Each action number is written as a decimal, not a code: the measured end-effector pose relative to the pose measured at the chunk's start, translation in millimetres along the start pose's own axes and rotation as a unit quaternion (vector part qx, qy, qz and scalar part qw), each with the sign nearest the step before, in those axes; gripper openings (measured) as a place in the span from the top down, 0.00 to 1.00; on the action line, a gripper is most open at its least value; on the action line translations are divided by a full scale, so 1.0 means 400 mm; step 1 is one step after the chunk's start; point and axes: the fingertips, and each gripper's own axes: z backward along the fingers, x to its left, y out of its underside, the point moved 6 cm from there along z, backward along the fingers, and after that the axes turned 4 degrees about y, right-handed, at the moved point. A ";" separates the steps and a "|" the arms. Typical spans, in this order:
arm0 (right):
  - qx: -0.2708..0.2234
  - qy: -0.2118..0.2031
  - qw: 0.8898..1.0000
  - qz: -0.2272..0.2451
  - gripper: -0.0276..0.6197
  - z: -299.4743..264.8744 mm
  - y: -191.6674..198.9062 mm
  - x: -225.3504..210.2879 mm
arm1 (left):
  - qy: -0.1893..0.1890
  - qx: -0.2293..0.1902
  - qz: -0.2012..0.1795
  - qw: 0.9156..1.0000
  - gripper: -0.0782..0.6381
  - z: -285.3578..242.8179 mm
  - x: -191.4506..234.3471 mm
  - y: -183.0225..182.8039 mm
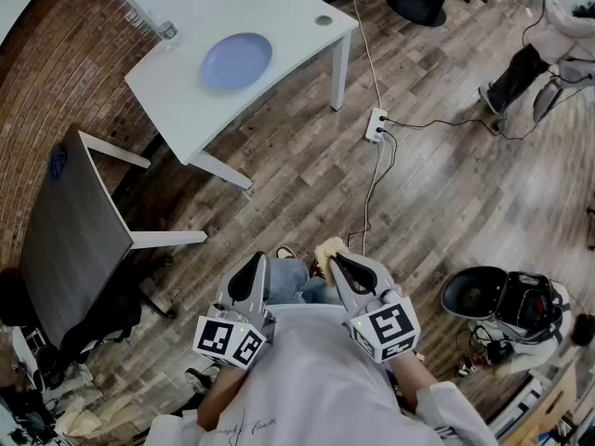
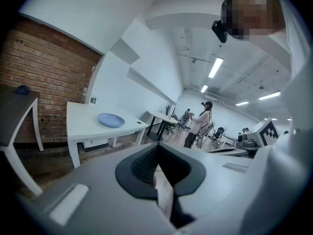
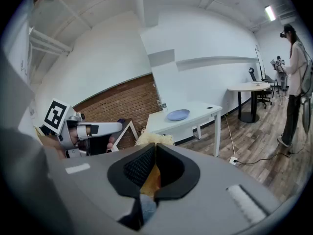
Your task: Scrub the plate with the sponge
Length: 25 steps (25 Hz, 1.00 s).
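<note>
Standing well apart from the white counter (image 1: 296, 19), we pinch the yellow sponge (image 1: 325, 248) between the jaws of our right hand-held gripper (image 1: 338, 264), while our left hand-held gripper (image 1: 258, 266) is closed on nothing. The blue plate (image 1: 237, 60) lies near the counter's middle.

Wood-plank floor (image 1: 446, 184) under a white desk (image 1: 177, 91) beside a brick wall (image 2: 44, 77); a dark grey table (image 1: 70, 240) stands near the desk's left end; a power strip (image 1: 376, 124) lies on the floor by the desk's right leg; ceiling strip lights (image 2: 215, 67) glow overhead.
</note>
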 end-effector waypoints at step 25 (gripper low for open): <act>0.003 -0.005 1.000 -0.030 0.92 -0.150 -0.141 -0.107 | -0.024 -0.015 0.029 0.999 0.87 -0.143 0.152 -0.106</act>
